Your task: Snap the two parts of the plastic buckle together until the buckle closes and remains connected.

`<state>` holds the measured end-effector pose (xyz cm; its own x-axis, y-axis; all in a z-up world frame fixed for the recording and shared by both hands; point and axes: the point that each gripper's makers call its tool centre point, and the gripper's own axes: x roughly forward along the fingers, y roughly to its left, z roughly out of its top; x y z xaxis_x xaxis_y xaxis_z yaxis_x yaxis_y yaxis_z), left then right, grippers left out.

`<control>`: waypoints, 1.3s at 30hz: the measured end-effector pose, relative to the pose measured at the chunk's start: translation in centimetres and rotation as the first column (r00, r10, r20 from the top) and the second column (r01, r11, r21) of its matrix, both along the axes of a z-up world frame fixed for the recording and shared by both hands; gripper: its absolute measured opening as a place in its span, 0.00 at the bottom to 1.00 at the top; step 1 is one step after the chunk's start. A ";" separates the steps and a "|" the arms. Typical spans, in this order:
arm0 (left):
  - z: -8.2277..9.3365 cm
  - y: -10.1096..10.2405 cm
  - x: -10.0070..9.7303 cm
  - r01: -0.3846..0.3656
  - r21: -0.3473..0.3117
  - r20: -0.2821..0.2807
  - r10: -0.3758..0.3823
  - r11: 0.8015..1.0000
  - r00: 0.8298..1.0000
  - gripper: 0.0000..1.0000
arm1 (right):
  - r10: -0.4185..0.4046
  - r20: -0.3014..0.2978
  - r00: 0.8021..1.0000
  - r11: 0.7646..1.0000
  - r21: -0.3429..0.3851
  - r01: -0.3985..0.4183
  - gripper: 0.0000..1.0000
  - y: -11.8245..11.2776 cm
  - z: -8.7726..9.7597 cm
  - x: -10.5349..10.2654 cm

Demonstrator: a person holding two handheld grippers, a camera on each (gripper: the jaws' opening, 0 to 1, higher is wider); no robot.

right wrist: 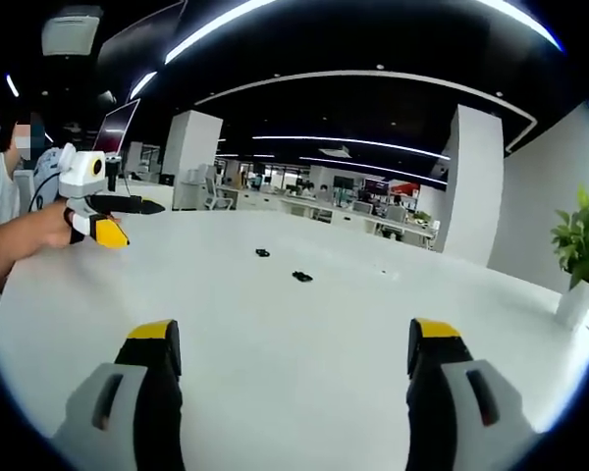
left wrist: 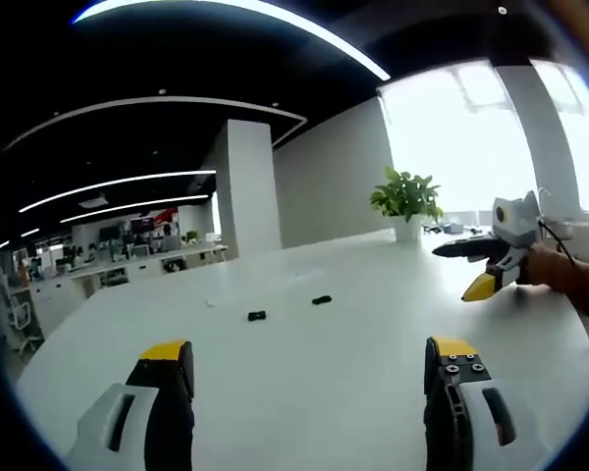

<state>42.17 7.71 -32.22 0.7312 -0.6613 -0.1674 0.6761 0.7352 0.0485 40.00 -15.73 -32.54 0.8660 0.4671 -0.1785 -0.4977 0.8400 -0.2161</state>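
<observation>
In the left gripper view we see our left gripper (left wrist: pixel 309 361) held above the near part of a wide white table (left wrist: pixel 304 392), its two yellow-tipped jaws spread wide with nothing between them. Out toward the middle of the table lie the two black buckle parts, one small piece (left wrist: pixel 257 316) nearer us and the other piece (left wrist: pixel 321 299) just beyond it and to its right, apart from each other and well away from the jaws. At the right of this view the right gripper (left wrist: pixel 476 267) is held in a hand (left wrist: pixel 560 280) above the table's right side, its jaws parted and empty. A potted plant (left wrist: pixel 405 199) stands near the table's far edge. In the right gripper view our right gripper (right wrist: pixel 293 350) likewise hangs over the near part of the table, jaws wide and empty. The two buckle pieces sit toward the middle of the table, apart, neither touched. The left gripper comes in at the left of this view, held in a hand (right wrist: pixel 49 228) over the table's left edge, with one dark jaw and one yellow-tipped jaw apart.
</observation>
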 end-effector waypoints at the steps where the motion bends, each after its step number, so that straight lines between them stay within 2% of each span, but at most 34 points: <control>1: 0.0 0.0 0.0 0.001 0.001 0.000 -0.001 1.000 1.000 0.99 | -0.001 -0.001 1.000 1.000 0.000 0.001 0.97 0.0 0.0 0.0; 5: -0.3 0.1 0.3 0.003 -0.006 -0.017 -0.003 1.000 1.000 0.99 | 0.007 -0.008 1.000 1.000 0.003 -0.007 0.98 0.1 0.0 0.2; 12: 1.1 0.3 0.4 -0.008 -0.080 -0.010 0.007 0.997 1.000 0.99 | 0.012 0.010 1.000 1.000 0.015 -0.012 0.98 0.5 0.5 -0.1; 14: 1.3 0.1 0.2 -0.001 -0.078 -0.008 0.000 0.997 1.000 0.99 | 0.013 0.013 1.000 1.000 -0.003 -0.012 0.98 0.7 0.4 -0.3; 16: 1.7 -0.1 -0.2 0.005 -0.059 0.023 -0.004 0.998 1.000 0.99 | 0.007 0.024 1.000 1.000 -0.009 -0.007 0.98 0.5 0.6 -0.3; 20: 1.9 0.2 -0.3 -0.007 -0.046 0.041 0.009 0.999 0.999 0.99 | 0.008 0.020 1.000 1.000 0.002 -0.008 0.98 0.6 0.7 -0.3; 24: 1.6 0.6 0.0 -0.020 -0.069 0.011 0.020 0.997 1.000 0.99 | -0.006 0.010 1.000 1.000 0.004 0.006 0.98 0.4 0.6 -0.3; 27: 0.2 0.6 0.3 -0.042 -0.014 -0.032 0.042 0.999 0.999 0.99 | -0.006 -0.015 1.000 1.000 0.021 0.006 0.97 0.4 0.3 -0.5; 31: -0.5 0.6 0.2 -0.042 -0.006 -0.067 0.042 0.999 0.997 0.99 | -0.008 -0.021 1.000 1.000 0.023 0.008 0.97 0.1 0.1 -0.3; 35: -1.8 0.3 -0.2 -0.012 -0.029 -0.157 0.008 0.999 0.987 0.99 | 0.010 -0.044 0.999 0.998 0.055 -0.007 0.98 0.2 -0.1 0.1; 36: -2.1 0.4 0.2 -0.010 -0.030 -0.181 0.005 0.999 0.983 0.99 | 0.011 -0.047 0.999 0.998 0.054 -0.008 0.98 0.2 -0.2 0.1; 39: -2.5 0.6 0.7 -0.008 -0.011 -0.190 0.006 1.000 0.982 0.99 | 0.014 -0.057 0.998 0.999 0.050 -0.011 0.98 0.3 -0.4 0.3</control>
